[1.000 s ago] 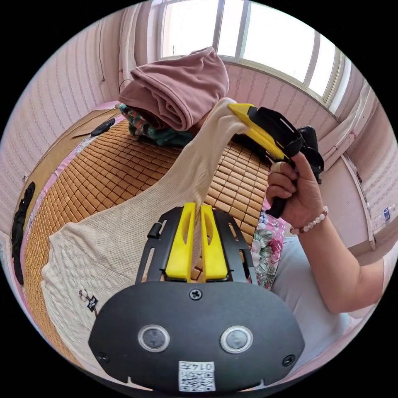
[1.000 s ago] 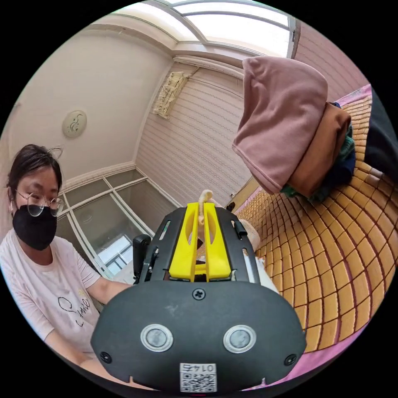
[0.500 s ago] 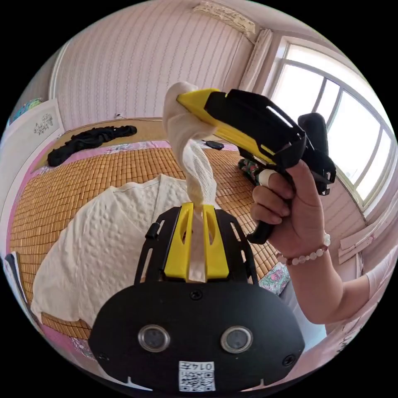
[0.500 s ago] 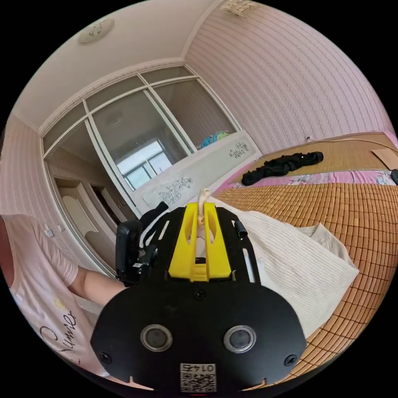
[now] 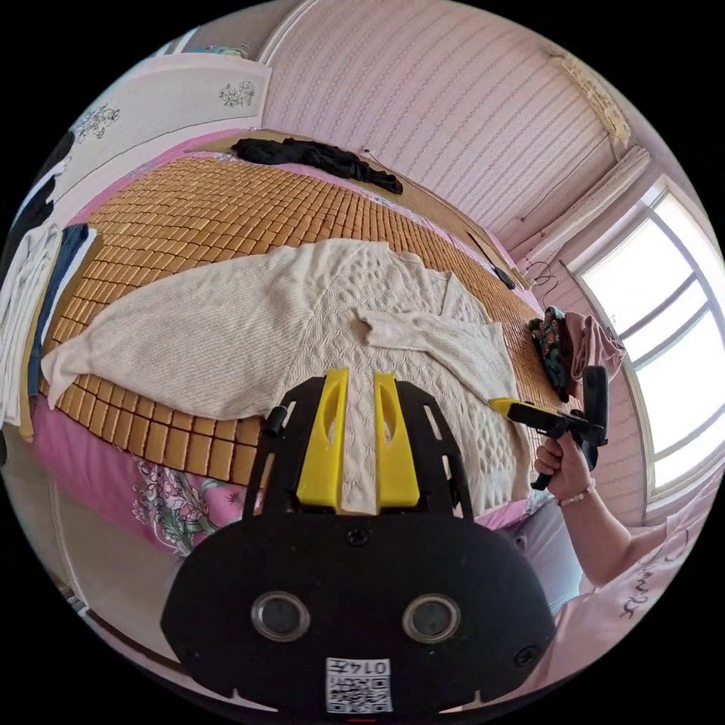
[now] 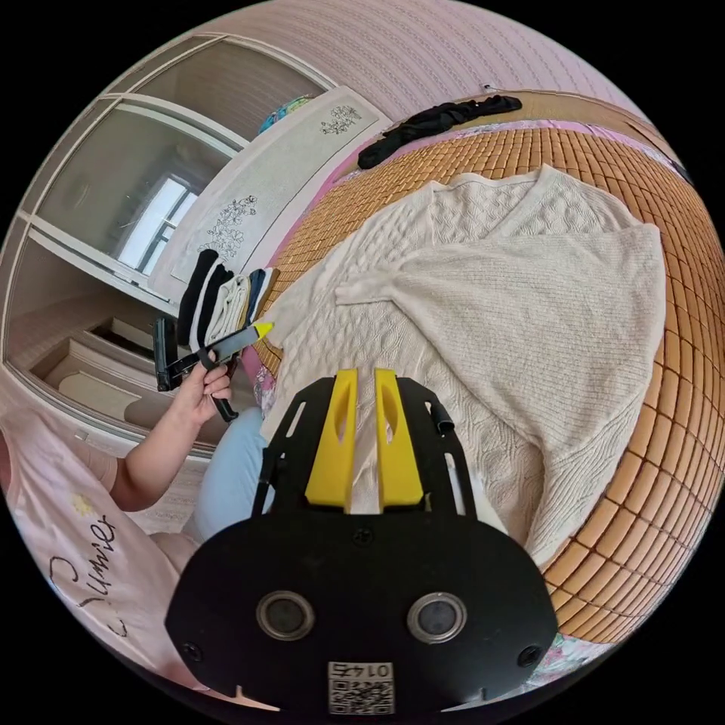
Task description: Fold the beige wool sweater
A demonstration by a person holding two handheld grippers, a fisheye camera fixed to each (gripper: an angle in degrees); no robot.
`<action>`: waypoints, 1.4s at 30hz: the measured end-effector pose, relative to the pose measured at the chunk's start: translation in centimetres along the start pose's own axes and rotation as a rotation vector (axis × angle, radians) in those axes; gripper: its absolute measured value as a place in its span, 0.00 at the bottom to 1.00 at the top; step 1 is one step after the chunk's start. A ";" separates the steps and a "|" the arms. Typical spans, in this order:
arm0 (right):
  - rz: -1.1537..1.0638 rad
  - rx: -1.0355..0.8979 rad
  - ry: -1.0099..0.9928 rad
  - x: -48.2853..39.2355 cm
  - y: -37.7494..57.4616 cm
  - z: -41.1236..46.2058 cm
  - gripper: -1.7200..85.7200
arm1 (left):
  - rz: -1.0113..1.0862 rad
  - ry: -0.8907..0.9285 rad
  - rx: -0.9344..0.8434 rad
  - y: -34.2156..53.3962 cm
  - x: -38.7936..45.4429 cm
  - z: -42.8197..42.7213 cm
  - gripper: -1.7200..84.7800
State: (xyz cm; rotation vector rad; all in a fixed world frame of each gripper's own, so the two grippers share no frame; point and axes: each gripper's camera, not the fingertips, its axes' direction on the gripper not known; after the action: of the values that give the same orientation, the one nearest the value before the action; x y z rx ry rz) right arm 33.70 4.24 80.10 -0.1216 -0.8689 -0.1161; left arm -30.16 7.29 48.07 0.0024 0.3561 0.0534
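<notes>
Both grippers let go of the sleeve w/in the last half-sec. Before, the two pinched it and held it up between them; now it lies across the chest of the sweater [image 5: 317,332], cuff toward frame centre in the left gripper view, and both tools sit off the cloth.

Left gripper [image 5: 356,377], lower centre of its own view: jaws narrowly apart, nothing btwn them, sweater visible through the gap. It also shows at mid-left of the right gripper view [image 6: 260,330], held in a hand [image 6: 198,393] by the bed edge; from that side can't tell the jaw gap.

Right gripper [image 6: 366,375], lower centre of its view: jaws likewise a narrow gap, empty. In the left gripper view it's at right-centre [image 5: 504,407], tip just at the sweater's edge, prob. not touching.

Sweater is spread on the bamboo mat [image 5: 189,219], centre of both views. One sleeve is folded in over the body [image 6: 483,294]; the other is out flat toward the left of the left gripper view [image 5: 151,347].

Meaning: first sleeve fold looks done. Next likely the other sleeve, then body folds.

Background: black garment [image 5: 317,157] upper centre, stack of folded clothes [image 6: 226,298] at mid-left of the right gripper view.
</notes>
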 end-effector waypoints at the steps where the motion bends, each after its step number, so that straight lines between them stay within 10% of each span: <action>1: -0.022 -0.023 0.015 -0.9 -0.8 0.9 0.07 | -0.048 -0.025 0.040 0.3 -2.0 -1.2 0.09; 20: -0.700 -0.367 0.172 -26.2 -17.4 28.0 0.13 | -0.461 -0.207 0.177 1.5 -20.9 -7.1 0.13; 30: -0.599 -0.470 0.158 -25.0 -21.4 30.8 0.05 | -0.187 -0.471 0.039 -0.7 -17.1 -4.1 0.06; 42: -0.309 0.026 -0.046 -19.4 -22.4 13.8 0.04 | 0.346 -0.050 0.382 -6.3 3.5 -9.5 0.04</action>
State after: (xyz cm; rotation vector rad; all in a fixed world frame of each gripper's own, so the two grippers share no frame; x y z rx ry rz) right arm 7.51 -14.76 75.43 0.0355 -0.9307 -0.3922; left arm -29.83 1.11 37.85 0.4433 0.3085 0.3263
